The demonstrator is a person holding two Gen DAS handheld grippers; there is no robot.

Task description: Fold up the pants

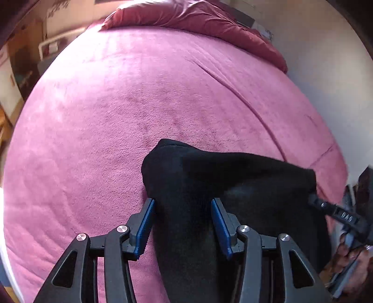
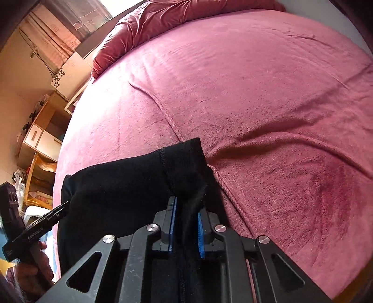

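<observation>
The black pants (image 1: 223,184) hang stretched between my two grippers above the pink bed. My left gripper (image 1: 183,202) has its blue pads (image 1: 146,223) wide apart around a thick bunch of the black cloth, which fills the gap. My right gripper (image 2: 187,209) is shut on the pants (image 2: 130,186) near a stitched seam, its blue pads (image 2: 173,223) close together with cloth pinched between. The right gripper shows at the right edge of the left wrist view (image 1: 335,212). The left gripper shows at the left of the right wrist view (image 2: 42,223).
A pink fleece blanket (image 1: 130,111) covers the bed, with ridges and a hem line (image 2: 167,116). A dark red pillow (image 1: 209,21) lies at the head. Wooden shelves and drawers (image 2: 39,139) stand beside the bed.
</observation>
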